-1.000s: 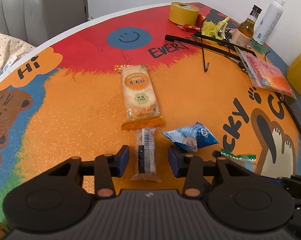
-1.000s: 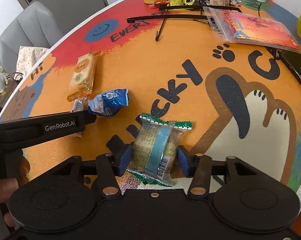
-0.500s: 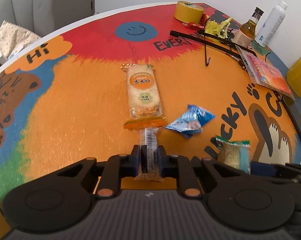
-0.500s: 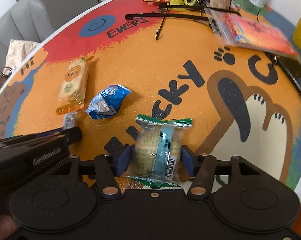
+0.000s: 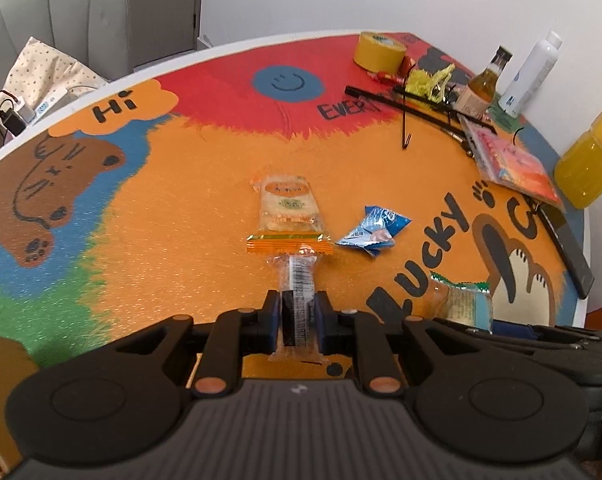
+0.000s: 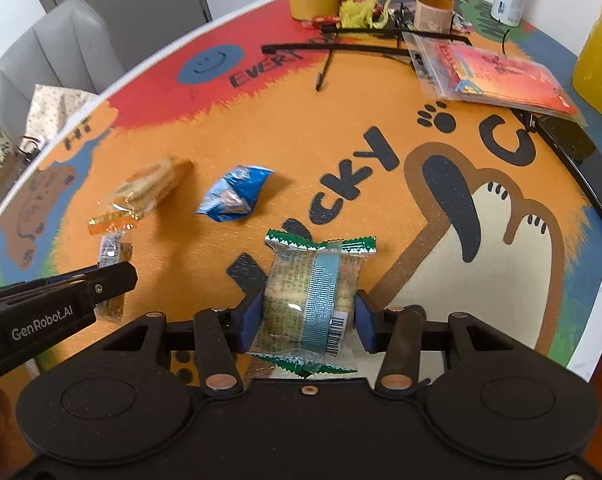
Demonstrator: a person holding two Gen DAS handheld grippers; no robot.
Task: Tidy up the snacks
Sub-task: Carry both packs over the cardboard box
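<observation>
Change since a second ago: both pairs of jaws have closed. The left gripper [image 5: 297,316], wide apart around the thin snack bar [image 5: 297,300] then, is now clamping it at the lower centre of the left view. The right gripper [image 6: 307,320] is gripping the green-edged cake packet [image 6: 313,300], which was lying loose between its pads.
Lift: both views are taking in more of the table [image 5: 189,216] than before, so both hands seem to be rising with their snacks.
Meaning for the task: two snacks are being picked up at once; I judge that carrying them to a gathering spot is the step starting now.
Snacks left on the table: the orange cracker packet [image 5: 287,212] is lying at mid-frame in the left view, its near end just touching the far end of the held bar; the blue packet [image 5: 375,230] is sitting just to its right.
Containers: no box, bowl or tray for snacks is showing in either view, so where they are going cannot be told.
Other vessels: a brown glass bottle [image 6: 433,0], a white bottle [image 5: 531,74] and a jug of orange liquid [image 6: 601,60] are standing at the far right edge; only the jug's contents are visible.
Zip bag: a clear bag [image 6: 489,72] holding red printed sheets is lying flat in the upper right.
</observation>
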